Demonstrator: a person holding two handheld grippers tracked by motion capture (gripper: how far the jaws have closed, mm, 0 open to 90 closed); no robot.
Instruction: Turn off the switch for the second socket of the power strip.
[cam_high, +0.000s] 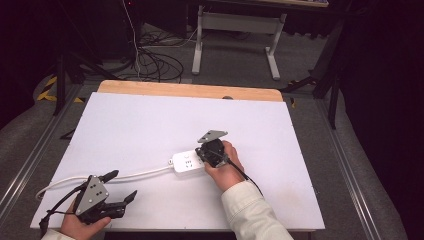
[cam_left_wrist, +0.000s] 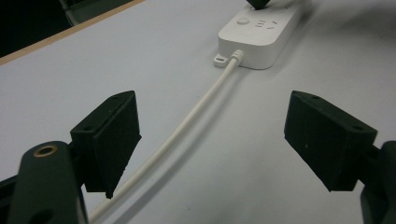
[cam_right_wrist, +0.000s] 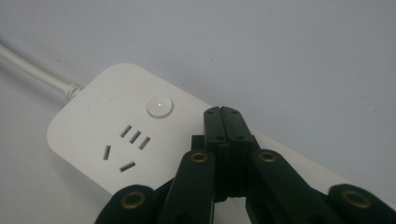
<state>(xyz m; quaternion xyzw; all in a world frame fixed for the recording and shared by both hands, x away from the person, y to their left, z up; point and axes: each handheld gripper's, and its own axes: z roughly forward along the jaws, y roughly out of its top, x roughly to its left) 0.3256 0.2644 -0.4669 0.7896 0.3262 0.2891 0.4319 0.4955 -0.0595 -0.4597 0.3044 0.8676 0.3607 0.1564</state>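
The white rectangular plastic power strip (cam_high: 187, 163) lies a little right of the middle of the high view, on the white sheet-covered surface (cam_high: 150, 120), with wide bare room above it toward the wooden strip along the far edge (cam_high: 190, 90) and to its right toward the right edge. Its white round cable (cam_high: 100, 177) runs from its left end toward the lower left of the frame and curves near the left edge of the surface. The near edge lies just below both hands.

The right gripper (cam_high: 204, 152), held in a hand with a pale sleeve (cam_high: 252, 212), stands over the right end of the strip. In the right gripper view its fingers (cam_right_wrist: 219, 128) are pressed flat together with nothing between them, and their tips are over the strip's top face just right of the round button (cam_right_wrist: 159, 106); whether they touch it I cannot tell. That view also shows the socket slots (cam_right_wrist: 126, 147), too small to read from above.

The left gripper (cam_high: 123, 186) sits at the lower left of the high view, near the front edge. The left gripper view shows its fingers (cam_left_wrist: 114, 140) spread wide, the cable passing between them without touching either, and the strip (cam_left_wrist: 259, 35) at upper right.
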